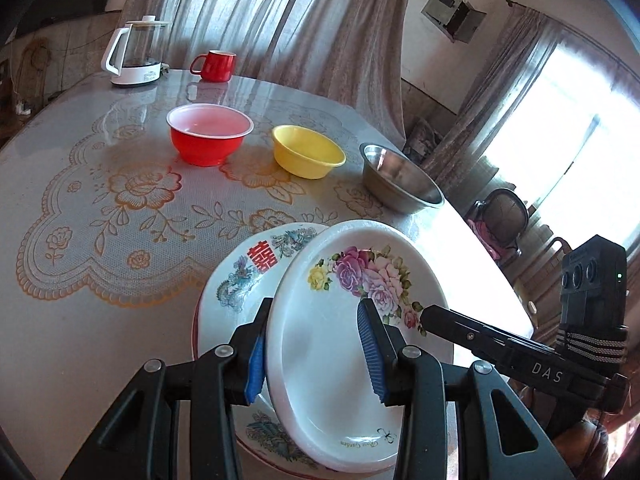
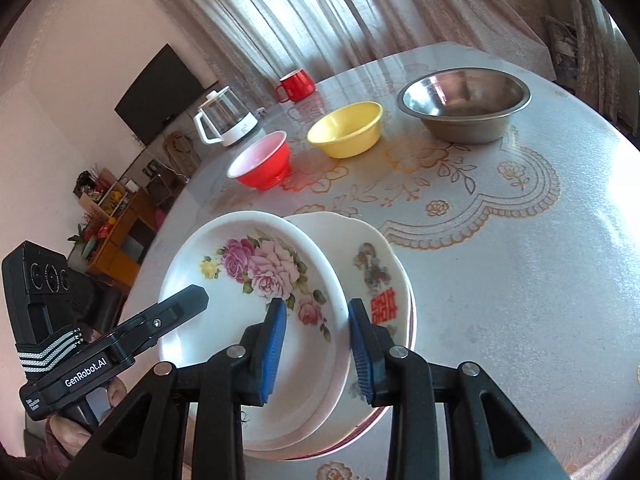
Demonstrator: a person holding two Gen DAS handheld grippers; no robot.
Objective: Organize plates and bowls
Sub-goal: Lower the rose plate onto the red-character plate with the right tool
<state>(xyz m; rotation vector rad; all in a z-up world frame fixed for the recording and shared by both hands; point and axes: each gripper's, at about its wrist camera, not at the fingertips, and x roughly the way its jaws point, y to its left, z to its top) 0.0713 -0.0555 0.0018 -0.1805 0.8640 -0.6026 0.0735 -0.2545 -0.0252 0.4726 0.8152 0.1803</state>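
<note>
In the left wrist view, the white deep plate printed with pink and purple roses (image 1: 344, 320) fills the lower centre of the frame, tilted over a stack of white plates with red characters and blue-green dragons (image 1: 248, 276) at the near edge of the round table under a lace-patterned cover (image 1: 100, 208). It is probably carried by both rims so that it can be set squarely on that stack. The left gripper (image 1: 316, 344) has its blue-padded jaws narrowly parted and clamped across the plate's near rim, one pad outside and one inside. The right gripper (image 1: 436, 316) reaches in from the lower right onto the far rim. Across the upper middle stand a red plastic bowl with a white rim (image 1: 208, 136), a yellow plastic bowl (image 1: 306, 152) and a steel bowl (image 1: 400, 180), lined up apart, seemingly awaiting nesting. In the right wrist view the rose plate sits lower centre, over the stack at centre right. The right gripper's jaws straddle its rim, only slightly apart; the inner pad touches, but I cannot tell whether the outer one presses. The left gripper enters from the lower left.
</note>
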